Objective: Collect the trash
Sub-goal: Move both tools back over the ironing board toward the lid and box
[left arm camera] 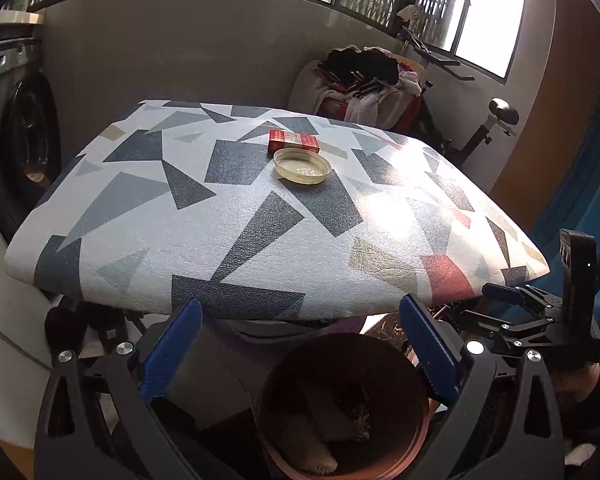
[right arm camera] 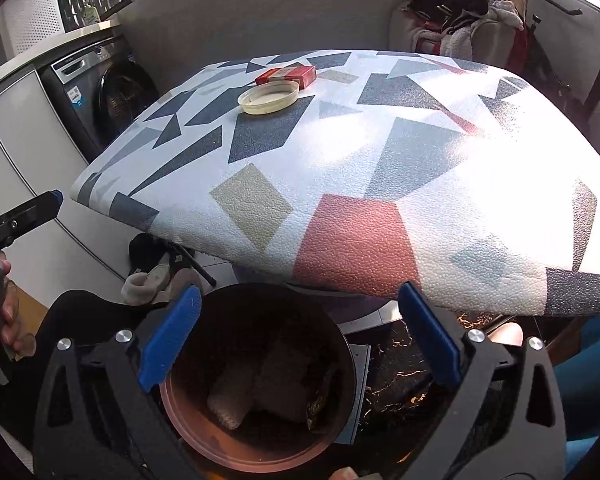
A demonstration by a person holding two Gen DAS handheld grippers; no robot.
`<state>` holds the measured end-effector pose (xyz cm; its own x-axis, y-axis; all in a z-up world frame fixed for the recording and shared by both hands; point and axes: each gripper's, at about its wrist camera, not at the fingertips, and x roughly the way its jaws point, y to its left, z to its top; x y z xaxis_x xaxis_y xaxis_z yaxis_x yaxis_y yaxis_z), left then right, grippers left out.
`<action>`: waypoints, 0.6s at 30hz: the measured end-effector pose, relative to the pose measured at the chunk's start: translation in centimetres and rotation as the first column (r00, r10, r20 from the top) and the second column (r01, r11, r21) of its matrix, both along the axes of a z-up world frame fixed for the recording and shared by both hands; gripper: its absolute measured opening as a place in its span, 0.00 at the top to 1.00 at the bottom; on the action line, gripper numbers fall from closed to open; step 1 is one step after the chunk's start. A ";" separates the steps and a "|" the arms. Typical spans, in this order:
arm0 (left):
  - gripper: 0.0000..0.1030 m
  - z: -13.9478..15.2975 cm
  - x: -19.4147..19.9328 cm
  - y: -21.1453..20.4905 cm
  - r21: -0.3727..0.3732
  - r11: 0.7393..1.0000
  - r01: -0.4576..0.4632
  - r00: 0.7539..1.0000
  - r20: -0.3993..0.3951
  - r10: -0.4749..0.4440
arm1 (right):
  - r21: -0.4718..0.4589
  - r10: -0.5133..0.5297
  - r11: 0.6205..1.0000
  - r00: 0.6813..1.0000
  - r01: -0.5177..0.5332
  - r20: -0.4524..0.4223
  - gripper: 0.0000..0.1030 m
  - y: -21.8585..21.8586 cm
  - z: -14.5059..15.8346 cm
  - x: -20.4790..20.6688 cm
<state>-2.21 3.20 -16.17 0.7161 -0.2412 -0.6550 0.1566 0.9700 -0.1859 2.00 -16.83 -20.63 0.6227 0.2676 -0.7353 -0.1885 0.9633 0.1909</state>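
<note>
A red cigarette pack [left arm camera: 293,141] and a shallow cream plastic lid [left arm camera: 302,167] lie side by side near the far middle of the table [left arm camera: 148,216], which has a geometric patterned cover. Both also show in the right wrist view: the pack [right arm camera: 286,75], the lid [right arm camera: 269,97]. A brown round bin [left arm camera: 342,408] stands on the floor below the table's near edge and holds crumpled pale paper [right arm camera: 260,392]. My left gripper [left arm camera: 300,344] is open and empty above the bin. My right gripper [right arm camera: 300,332] is open and empty above the bin [right arm camera: 256,376].
A washing machine [right arm camera: 104,96] stands to the left of the table. A pile of clothes [left arm camera: 364,80] and an exercise bike [left arm camera: 488,128] are behind the table, under the windows. Shoes and socks [right arm camera: 156,272] lie on the floor under the table's left side.
</note>
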 end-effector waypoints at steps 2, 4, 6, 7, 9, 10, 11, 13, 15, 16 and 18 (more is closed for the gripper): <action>0.06 0.1 0.1 0.0 0.007 1.000 0.005 1.000 0.007 -0.005 | 0.034 -0.006 0.999 0.999 0.008 -0.042 0.06 -0.6 0.0 0.7; 0.06 0.3 0.1 0.1 0.010 1.000 0.008 1.000 0.023 -0.008 | 0.067 -0.023 0.997 0.998 0.027 -0.055 0.06 -1.3 0.3 1.1; 0.06 0.3 0.2 0.3 0.004 1.000 0.013 0.999 0.032 -0.013 | 0.067 -0.038 0.997 0.998 0.041 -0.051 0.06 -1.8 0.7 1.5; 0.06 0.4 0.3 0.4 -0.003 1.000 0.018 0.999 0.034 -0.018 | 0.057 -0.045 0.997 0.998 0.048 -0.045 0.06 -1.9 1.0 1.7; 0.06 0.5 0.5 0.6 -0.014 0.999 0.030 0.999 0.043 -0.030 | 0.031 -0.061 0.998 0.998 0.062 -0.030 0.05 -2.2 1.4 2.1; 0.06 0.5 0.6 0.7 -0.018 0.999 0.038 0.998 0.048 -0.037 | 0.020 -0.070 0.997 0.997 0.071 -0.026 0.05 -2.4 1.7 2.4; 0.06 0.6 0.7 0.7 -0.019 0.999 0.044 0.998 0.052 -0.043 | 0.012 -0.081 0.997 0.996 0.081 -0.025 0.06 -2.7 1.9 2.7; 0.06 0.6 1.2 0.8 -0.016 0.999 0.050 0.997 0.060 -0.049 | 0.007 -0.108 0.994 0.994 0.109 -0.029 0.05 -3.3 2.2 3.4; 0.06 0.7 1.6 0.9 -0.012 0.999 0.050 0.996 0.075 -0.049 | 0.010 -0.127 0.992 0.992 0.128 -0.027 0.05 -3.8 2.6 4.1; 0.06 0.9 1.8 0.9 -0.003 0.999 0.045 0.995 0.087 -0.045 | 0.008 -0.132 0.991 0.991 0.132 -0.023 0.05 -4.1 2.7 4.4; 0.06 1.2 2.2 0.8 0.037 0.999 0.026 0.993 0.113 -0.030 | -0.012 -0.132 0.991 0.991 0.132 -0.019 0.05 -4.2 3.0 5.0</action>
